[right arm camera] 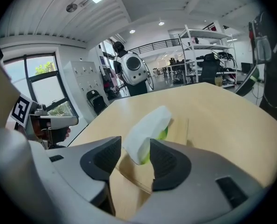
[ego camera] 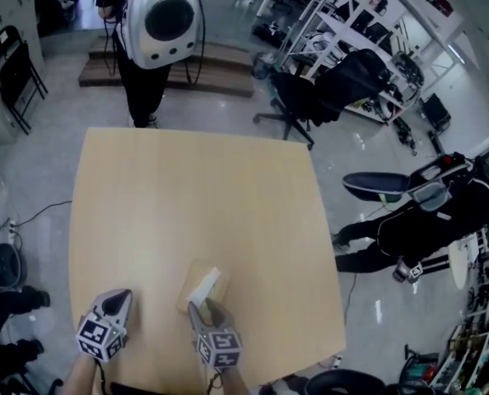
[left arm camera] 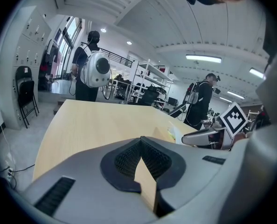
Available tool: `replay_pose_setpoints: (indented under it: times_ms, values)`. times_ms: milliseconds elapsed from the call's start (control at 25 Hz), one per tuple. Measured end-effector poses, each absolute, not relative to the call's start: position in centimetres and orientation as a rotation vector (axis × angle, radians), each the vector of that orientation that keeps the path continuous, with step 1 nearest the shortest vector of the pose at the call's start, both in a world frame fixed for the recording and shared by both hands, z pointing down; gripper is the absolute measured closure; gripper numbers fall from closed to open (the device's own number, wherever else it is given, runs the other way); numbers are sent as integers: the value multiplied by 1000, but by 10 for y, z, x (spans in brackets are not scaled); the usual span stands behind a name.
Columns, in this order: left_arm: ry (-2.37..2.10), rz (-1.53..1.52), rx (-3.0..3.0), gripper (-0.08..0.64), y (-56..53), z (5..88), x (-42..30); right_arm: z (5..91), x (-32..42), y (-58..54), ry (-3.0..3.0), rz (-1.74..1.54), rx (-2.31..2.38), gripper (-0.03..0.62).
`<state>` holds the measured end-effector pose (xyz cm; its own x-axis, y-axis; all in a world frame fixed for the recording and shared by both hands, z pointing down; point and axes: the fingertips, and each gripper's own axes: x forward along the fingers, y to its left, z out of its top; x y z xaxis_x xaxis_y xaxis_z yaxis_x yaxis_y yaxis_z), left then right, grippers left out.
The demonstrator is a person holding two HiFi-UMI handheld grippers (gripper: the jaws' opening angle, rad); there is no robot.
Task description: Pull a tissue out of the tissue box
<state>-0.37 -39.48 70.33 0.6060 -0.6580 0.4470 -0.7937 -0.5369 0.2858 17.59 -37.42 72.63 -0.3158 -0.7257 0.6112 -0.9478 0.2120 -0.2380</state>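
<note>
Your right gripper (right arm camera: 135, 149): jaws wide, astride the tissue (right arm camera: 147, 125), poised to pinch. Left gripper (left arm camera: 141, 146): closed, empty, idle.

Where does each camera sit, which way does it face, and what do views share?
Head view: head-mounted, steeply down onto table; left gripper, right gripper show.
Left gripper view: along its shut jaws across the table; right gripper at right.
Right gripper view: along its open jaws, tissue between them.
All share tissue box, backpack wearer.
</note>
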Motion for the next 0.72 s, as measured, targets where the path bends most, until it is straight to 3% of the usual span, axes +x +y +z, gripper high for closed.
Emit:
replay_pose_setpoints:
  times_ms: [360,720]
  values:
    - [-1161,397,2369,552,-395,706,-3,735,184,-375,-2064,795,1598,524]
    - [-1170,390,2383,552,-398,705,-1,735,192,-378,-2047,795,1619,578]
